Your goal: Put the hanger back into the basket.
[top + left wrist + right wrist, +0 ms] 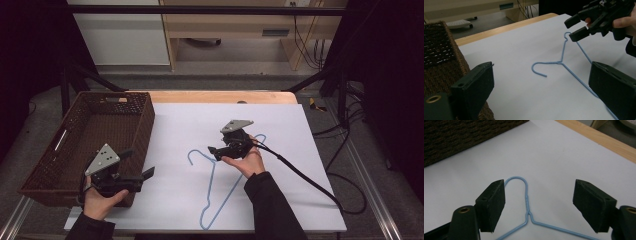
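Observation:
A light-blue wire hanger point(210, 187) lies flat on the white sheet point(280, 125), hook toward the basket. My right gripper point(214, 153) hovers low over the hanger's neck, held in a hand. In the right gripper view the neck of the hanger point(527, 195) sits between the wide-apart jaws of that gripper point(539, 183), which is open and touches nothing. My left gripper point(141, 161) is open at the basket's front right corner. From the left gripper point(541, 67) I look across at the hanger point(560, 62) and the right gripper point(570, 30) beyond it.
A dark brown wicker basket point(145, 125) stands at the table's left, overhanging the sheet's edge; its wall point(439, 45) is close beside my left jaw. A black cable point(300, 172) trails from the right gripper across the sheet. A wooden table edge point(225, 96) runs along the back.

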Motion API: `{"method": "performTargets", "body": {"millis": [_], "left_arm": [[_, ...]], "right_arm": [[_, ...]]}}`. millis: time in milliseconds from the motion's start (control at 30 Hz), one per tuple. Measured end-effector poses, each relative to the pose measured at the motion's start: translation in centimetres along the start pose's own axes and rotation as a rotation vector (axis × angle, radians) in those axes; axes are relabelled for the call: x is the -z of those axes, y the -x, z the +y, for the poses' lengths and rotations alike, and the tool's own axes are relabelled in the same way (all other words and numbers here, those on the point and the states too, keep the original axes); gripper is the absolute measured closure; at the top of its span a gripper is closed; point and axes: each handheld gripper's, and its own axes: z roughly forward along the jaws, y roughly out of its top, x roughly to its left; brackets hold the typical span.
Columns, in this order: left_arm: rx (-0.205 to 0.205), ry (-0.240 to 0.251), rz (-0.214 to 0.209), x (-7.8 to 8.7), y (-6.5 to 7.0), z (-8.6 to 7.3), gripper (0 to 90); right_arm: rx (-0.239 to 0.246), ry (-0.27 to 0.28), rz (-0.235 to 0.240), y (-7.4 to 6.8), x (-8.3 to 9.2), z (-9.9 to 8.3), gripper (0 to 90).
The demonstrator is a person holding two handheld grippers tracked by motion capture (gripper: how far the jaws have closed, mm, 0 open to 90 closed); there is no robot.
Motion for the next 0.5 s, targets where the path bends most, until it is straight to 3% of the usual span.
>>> {"method": "performTargets", "body": {"millis": [233,500], "left_arm": [[0.001,0.01,0.009,0.3,-0.3,0.1,5.8],[-0.001,0.013,0.01,0.4,-0.3,0.1,5.8]], "right_arm": [[0.016,-0.061,0.021,-0.3,-2.6,0.1,34.5],[0.037,-0.154,0.056,-0.8,-5.6,-0.4,51.2]]}}
